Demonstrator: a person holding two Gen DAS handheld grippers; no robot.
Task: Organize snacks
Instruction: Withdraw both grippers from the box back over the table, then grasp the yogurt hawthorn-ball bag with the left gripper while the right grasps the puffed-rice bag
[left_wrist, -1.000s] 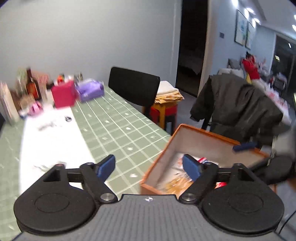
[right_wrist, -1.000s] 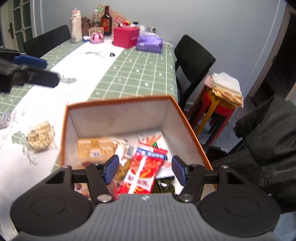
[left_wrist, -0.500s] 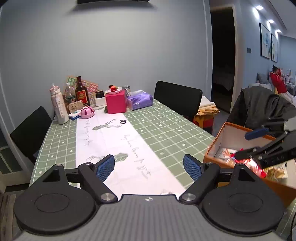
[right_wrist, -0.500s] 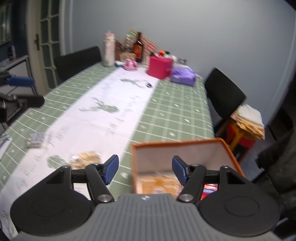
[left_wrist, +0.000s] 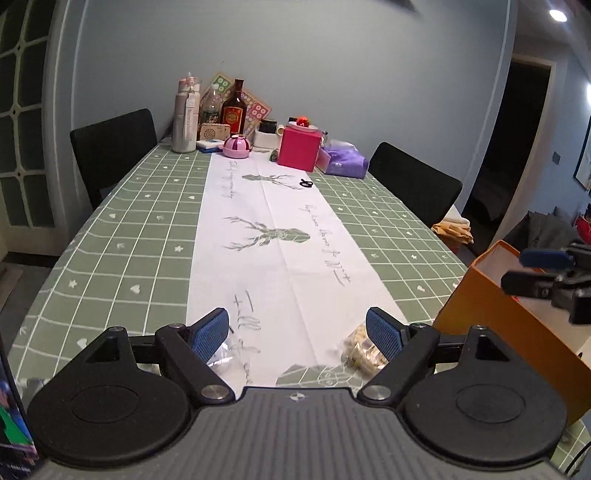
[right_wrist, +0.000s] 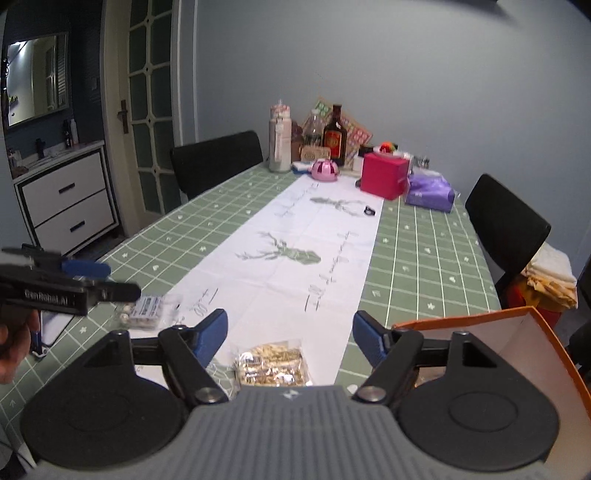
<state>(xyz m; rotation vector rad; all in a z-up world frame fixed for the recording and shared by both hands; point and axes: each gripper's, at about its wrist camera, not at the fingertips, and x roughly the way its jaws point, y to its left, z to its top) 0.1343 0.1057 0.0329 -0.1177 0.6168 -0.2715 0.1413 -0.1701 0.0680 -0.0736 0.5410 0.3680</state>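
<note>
My left gripper (left_wrist: 297, 336) is open and empty over the near end of the white table runner (left_wrist: 280, 236). A clear packet (left_wrist: 221, 355) lies by its left finger and a bag of pale nuts (left_wrist: 359, 352) by its right finger. My right gripper (right_wrist: 290, 336) is opening, with nothing pressed between the pads; a golden snack bag (right_wrist: 271, 363) lies on the runner below the gap. The orange box (right_wrist: 517, 332) sits at the table's right corner, its contents mostly hidden. In the right wrist view the left gripper (right_wrist: 110, 280) hovers over a small clear packet (right_wrist: 146, 310).
The far end of the table holds a brown bottle (left_wrist: 233, 112), a pink box (left_wrist: 298, 147), a purple tissue pack (left_wrist: 345, 162) and jars. Black chairs (left_wrist: 114, 147) stand on both sides. A stool with folded cloth (right_wrist: 550, 277) is to the right, and a white cabinet (right_wrist: 66, 206) to the left.
Both grippers swung left, away from over the orange box, and now face along the table. The right jaws spread wider. The box slid to the right edge of both views.
</note>
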